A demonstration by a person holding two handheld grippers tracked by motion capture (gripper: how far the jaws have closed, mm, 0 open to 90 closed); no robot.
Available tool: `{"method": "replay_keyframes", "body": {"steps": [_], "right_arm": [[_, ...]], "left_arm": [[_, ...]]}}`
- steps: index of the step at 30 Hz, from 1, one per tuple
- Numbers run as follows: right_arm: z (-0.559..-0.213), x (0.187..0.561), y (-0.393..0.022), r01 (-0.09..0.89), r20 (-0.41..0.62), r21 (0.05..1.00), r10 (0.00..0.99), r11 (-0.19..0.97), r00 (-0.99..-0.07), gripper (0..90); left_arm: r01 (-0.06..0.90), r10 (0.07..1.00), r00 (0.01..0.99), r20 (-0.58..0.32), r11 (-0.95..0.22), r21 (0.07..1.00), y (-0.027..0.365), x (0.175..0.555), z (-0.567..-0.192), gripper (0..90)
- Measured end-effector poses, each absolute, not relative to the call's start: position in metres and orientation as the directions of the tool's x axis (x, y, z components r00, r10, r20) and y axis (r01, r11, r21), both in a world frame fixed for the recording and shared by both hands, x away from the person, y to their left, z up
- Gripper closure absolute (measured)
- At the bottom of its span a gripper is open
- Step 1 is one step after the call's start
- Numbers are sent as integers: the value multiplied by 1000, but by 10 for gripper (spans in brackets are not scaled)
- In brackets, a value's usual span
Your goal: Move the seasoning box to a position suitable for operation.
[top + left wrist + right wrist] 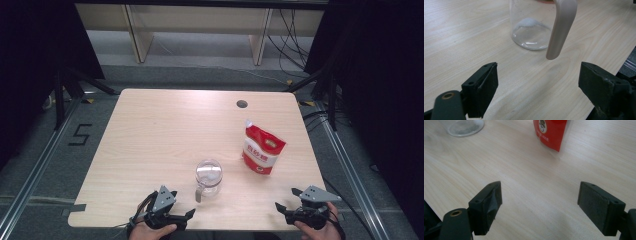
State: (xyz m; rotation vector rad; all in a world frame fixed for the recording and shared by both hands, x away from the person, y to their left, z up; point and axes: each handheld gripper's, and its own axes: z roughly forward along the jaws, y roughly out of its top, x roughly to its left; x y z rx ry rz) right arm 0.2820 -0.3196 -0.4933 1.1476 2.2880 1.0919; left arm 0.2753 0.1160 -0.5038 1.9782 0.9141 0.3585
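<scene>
I had both tools parked at the near edge of the desk [150,115], one toward each near corner, and neither gripped anything. The left gripper [189,215] stood released, jaws wide apart with only bare wood between them; in the left gripper view it [537,82] looked straight at the glass jug [532,25], whose pale handle [561,27] hung down toward me. I judged that handle was turned to the near edge so that the left tool could take it without reaching around the glass. The jug [208,176] sat a little right of the desk's middle line, near the front edge, upright, with a small heap of something white in its bottom.

The right gripper [280,207] was likewise let go, jaws spread over bare wood. In the right gripper view it [539,206] faced the red pouch [550,132], which sat farther in toward the right edge [263,149], leaning, spout corner up and away from me. I took it that each thing had been set before the hand meant for it.

Room was generous: the whole far half of the desk lay bare apart from a cable hole [242,104] near the far edge. The jug and pouch stood apart, not touching. The tight spot was the near edge, just under both tools.
</scene>
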Motion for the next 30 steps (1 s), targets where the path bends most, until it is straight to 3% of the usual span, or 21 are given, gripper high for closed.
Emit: {"method": "replay_keyframes", "body": {"steps": [18,30], "right_arm": [[-493,279,-318,550,49,760,813,347,-580,204],[-493,281,-319,534,29,765,809,360,-588,205]], "left_arm": [[452,744,661,-97,-292,843,112,276,-499,162],[353,752,659,-2,-307,884,93,272,-489,257]]}}
